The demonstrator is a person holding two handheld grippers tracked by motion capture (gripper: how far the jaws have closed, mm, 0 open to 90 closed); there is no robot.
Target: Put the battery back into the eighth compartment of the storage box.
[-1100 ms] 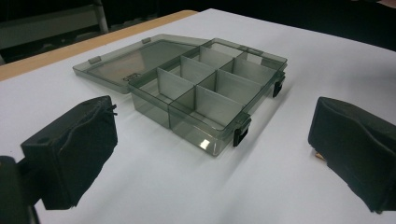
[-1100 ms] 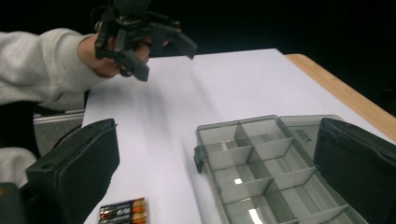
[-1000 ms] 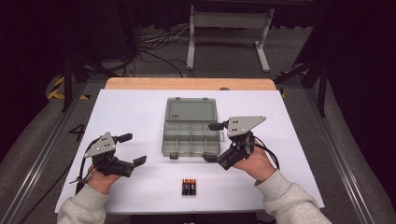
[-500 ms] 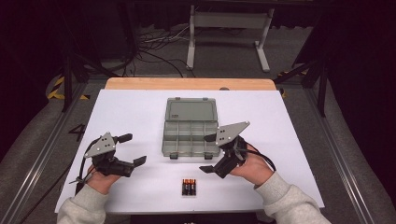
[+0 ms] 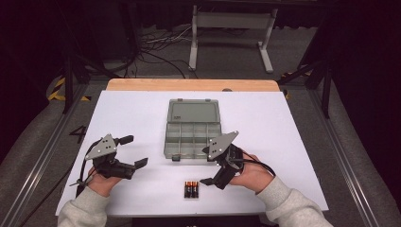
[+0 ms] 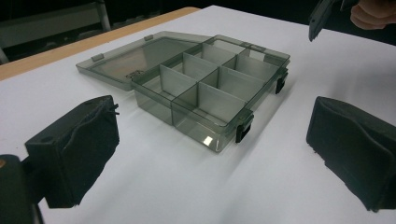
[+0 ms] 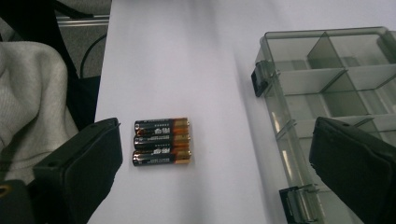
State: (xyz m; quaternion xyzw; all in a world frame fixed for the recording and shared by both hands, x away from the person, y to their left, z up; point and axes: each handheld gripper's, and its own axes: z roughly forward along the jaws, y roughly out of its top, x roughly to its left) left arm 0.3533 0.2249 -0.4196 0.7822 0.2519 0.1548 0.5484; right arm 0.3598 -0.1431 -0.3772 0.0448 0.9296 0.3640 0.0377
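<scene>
Three batteries (image 5: 190, 189) lie side by side, touching one another, on the white bench (image 5: 293, 142) near its front edge, just in front of the open box (image 5: 193, 135). The right tongs (image 5: 210, 165) hang just to the right of the batteries, tilted down toward them, jaws spread wide and holding nothing; in the right gripper view the batteries (image 7: 161, 141) sit between the two black jaws, closer to the left one, with the box's (image 7: 327, 93) front wall and two black latches off to the right. The box is grey, see-through plastic, split into small compartments, all bare as far as can be seen, its lid folded flat back on the bench. The left tongs (image 5: 134, 152) rest over the bench to the left of the box, well apart from the batteries, jaws released and empty. In the left gripper view they look toward the box (image 6: 205, 88) across bare bench, and the right tongs' jaw tip (image 6: 320, 18) shows at the top right corner beside the person's fingers.
</scene>
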